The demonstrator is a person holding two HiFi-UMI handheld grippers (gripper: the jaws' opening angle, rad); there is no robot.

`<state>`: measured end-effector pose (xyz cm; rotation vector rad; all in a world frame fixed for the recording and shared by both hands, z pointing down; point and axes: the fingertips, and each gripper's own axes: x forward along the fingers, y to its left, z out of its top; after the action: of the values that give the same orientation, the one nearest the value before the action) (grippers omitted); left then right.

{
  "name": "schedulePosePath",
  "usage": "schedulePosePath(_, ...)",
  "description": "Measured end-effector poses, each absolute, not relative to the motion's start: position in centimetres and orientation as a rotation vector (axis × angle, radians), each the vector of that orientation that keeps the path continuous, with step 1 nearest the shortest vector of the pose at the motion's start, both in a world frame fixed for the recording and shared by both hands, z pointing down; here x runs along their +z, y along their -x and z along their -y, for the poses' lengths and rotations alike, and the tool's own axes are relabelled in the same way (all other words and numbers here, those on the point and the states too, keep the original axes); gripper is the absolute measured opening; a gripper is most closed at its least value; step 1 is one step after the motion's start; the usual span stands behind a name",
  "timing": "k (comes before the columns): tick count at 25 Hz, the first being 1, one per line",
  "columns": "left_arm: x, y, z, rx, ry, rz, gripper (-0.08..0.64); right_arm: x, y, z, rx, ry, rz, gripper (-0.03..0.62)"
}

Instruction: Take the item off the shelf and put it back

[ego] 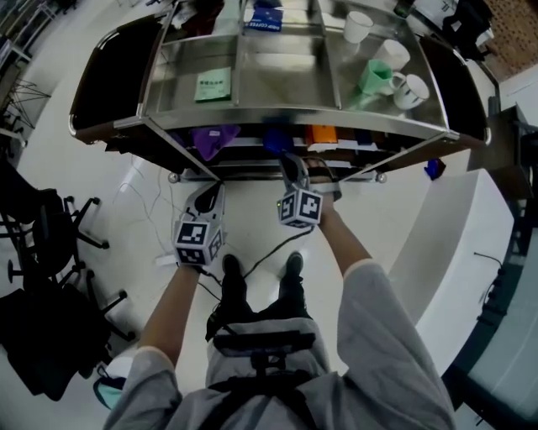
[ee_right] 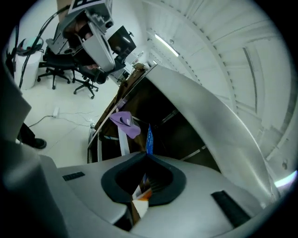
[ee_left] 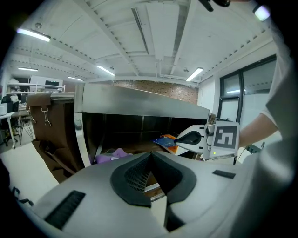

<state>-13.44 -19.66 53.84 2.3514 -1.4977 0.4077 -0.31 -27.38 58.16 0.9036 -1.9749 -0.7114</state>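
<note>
A steel shelf cart (ego: pixel 294 117) stands in front of me. My right gripper (ego: pixel 292 165) reaches in at its lower shelf and is shut on a thin blue packet (ee_right: pixel 149 138), seen edge-on sticking out past the jaw tips (ee_right: pixel 147 154). From the left gripper view the same packet (ee_left: pixel 166 140) shows blue and orange at the right gripper's (ee_left: pixel 186 138) tip, inside the shelf opening. My left gripper (ego: pixel 210 196) hangs lower and left, in front of the cart, its jaws (ee_left: pixel 150 154) shut with nothing between them.
A purple item (ego: pixel 214 138) and an orange item (ego: pixel 320 134) lie on the lower shelf. The top shelf holds a green packet (ego: pixel 213 85), a blue box (ego: pixel 264 21), a green mug (ego: pixel 376 77) and white cups (ego: pixel 410 91). Office chairs (ego: pixel 42 243) stand left, a white counter (ego: pixel 454 235) right.
</note>
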Motion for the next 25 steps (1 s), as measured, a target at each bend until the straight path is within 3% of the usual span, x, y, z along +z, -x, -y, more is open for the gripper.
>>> schedulePosePath(25,60.5,12.4,25.4,0.435,-2.300,1.468,0.006,66.4,4.4,33.6,-0.890,-0.683,1.783,0.009)
